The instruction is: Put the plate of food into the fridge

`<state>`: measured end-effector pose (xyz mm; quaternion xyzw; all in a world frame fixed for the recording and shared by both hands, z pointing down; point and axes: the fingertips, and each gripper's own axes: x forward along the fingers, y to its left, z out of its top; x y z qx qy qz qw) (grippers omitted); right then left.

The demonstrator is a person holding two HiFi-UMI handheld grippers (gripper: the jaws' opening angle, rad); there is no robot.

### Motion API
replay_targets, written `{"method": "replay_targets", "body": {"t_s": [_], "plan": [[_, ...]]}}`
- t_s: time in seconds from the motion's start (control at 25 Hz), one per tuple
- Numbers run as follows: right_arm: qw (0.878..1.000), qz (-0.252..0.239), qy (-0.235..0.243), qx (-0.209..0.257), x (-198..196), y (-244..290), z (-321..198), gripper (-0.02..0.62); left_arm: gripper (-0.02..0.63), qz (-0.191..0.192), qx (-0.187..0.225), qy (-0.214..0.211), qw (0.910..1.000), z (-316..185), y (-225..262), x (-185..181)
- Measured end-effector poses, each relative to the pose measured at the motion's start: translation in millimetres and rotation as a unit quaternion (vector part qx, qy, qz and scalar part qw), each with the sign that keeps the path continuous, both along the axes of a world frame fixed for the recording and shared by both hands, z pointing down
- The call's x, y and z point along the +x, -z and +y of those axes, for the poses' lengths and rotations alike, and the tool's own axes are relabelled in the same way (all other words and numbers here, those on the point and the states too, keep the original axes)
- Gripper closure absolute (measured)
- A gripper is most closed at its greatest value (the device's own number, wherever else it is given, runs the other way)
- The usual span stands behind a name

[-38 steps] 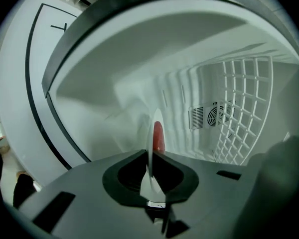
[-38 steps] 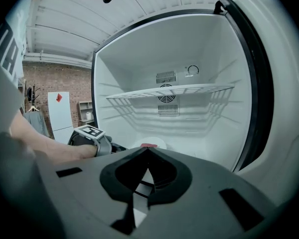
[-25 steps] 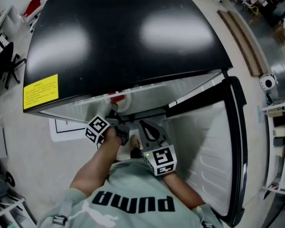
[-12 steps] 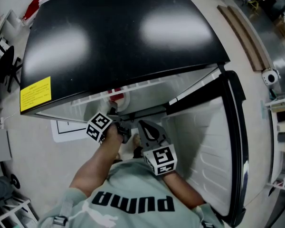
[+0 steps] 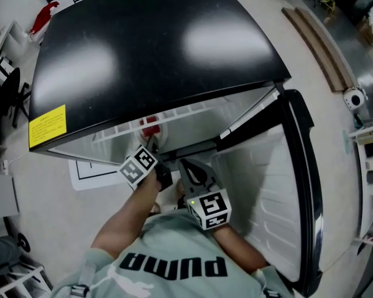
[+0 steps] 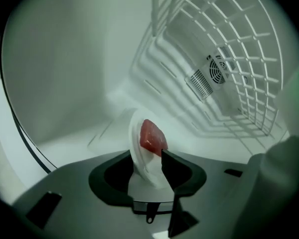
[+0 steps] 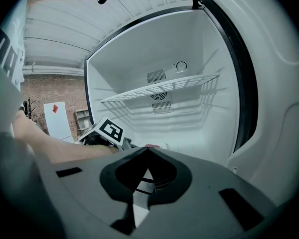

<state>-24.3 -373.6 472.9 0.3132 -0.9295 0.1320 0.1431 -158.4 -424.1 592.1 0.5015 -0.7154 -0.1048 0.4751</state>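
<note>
A white plate (image 6: 139, 158) with a red piece of food (image 6: 150, 136) rests on the floor of the fridge's lower compartment (image 6: 89, 143). In the head view its red food (image 5: 149, 124) shows just inside the fridge opening. My left gripper (image 6: 146, 156) reaches into the fridge around the plate's near rim. Its jaws have just been opening and now stand apart, and the right jaw is clear of the plate. My right gripper (image 7: 148, 151) hovers in front of the fridge with its tips together and nothing in them. It sits just right of the left gripper (image 5: 154, 149).
The fridge has a black top (image 5: 155, 48), and its door (image 5: 267, 191) stands open to the right. A white wire shelf (image 7: 159, 91) spans the inside above the plate, with fan vents (image 6: 209, 76) on the back wall. A yellow sticker (image 5: 48, 126) marks the fridge's left side.
The left gripper has rolled, its marker cube turning and shifting slightly right. The right gripper has stayed where it was.
</note>
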Motion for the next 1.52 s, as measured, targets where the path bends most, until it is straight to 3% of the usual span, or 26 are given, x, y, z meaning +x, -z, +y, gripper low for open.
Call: {"method": "replay_targets", "body": {"t_s": [0.24,0.48,0.64,0.84,1.04,1.36,1.52], "plan": [[1.0,-0.007,0.001,-0.011,-0.8,3.3,3.5,0.591,0.446,-0.103,-0.028,-0.076,0.9914,4.5,-6.5,7.7],[1.0,-0.013,-0.003,-0.011,1.0,5.2,4.4,0.591,0.445,-0.138,-0.021,-0.105,0.9847,7.7,-6.9,8.6],[1.0,-0.018,-0.003,-0.011,1.3,4.7,6.4,0.591,0.44,-0.123,0.0,-0.113,0.986,11.5,-4.8,9.6],[1.0,-0.023,-0.003,-0.01,1.2,2.3,7.7,0.591,0.414,-0.05,0.034,-0.099,0.9932,15.6,-0.1,11.9],[1.0,-0.025,-0.002,-0.009,-0.1,0.5,9.1,0.591,0.379,0.018,0.056,-0.092,0.9941,25.0,4.2,16.1],[0.999,-0.037,0.004,-0.011,-11.4,6.8,16.2,0.591,0.379,0.013,0.055,-0.116,0.9916,39.4,9.3,16.8],[0.999,-0.038,-0.003,-0.007,-13.5,9.2,19.5,0.591,0.38,-0.001,0.08,-0.162,0.9835,48.1,22.2,23.5]]}}
